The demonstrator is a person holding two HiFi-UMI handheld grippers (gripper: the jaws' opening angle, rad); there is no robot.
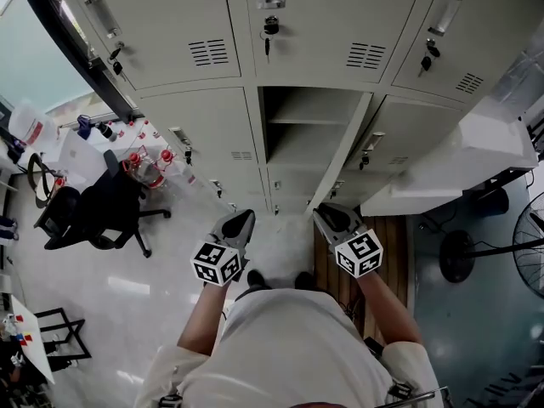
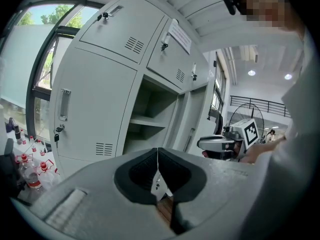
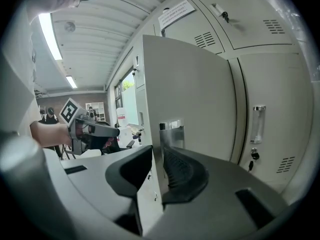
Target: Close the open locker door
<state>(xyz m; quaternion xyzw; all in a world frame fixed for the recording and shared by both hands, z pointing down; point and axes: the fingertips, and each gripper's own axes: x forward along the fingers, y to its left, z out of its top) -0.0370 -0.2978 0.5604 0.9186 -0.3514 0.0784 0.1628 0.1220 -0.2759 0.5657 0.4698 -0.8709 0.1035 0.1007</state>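
Head view: grey lockers (image 1: 170,24) across the top; locker door (image 1: 342,153) standing open, edge-on just past 12 o'clock, bare compartment (image 1: 302,130) to its left. At the door's free edge, right gripper (image 1: 330,218); beside it at 9 o'clock, left gripper (image 1: 240,221) over the floor (image 1: 170,262). Black chair (image 1: 93,215) far out at 9 o'clock. Left gripper view: jaws pressed together, holding nothing; compartment at 12 o'clock, right gripper at 3 o'clock. Right gripper view: jaws clamped on the locker door's edge, one on either side, metal handle plate (image 3: 171,129) just above at 12 o'clock; left gripper at 9 o'clock.
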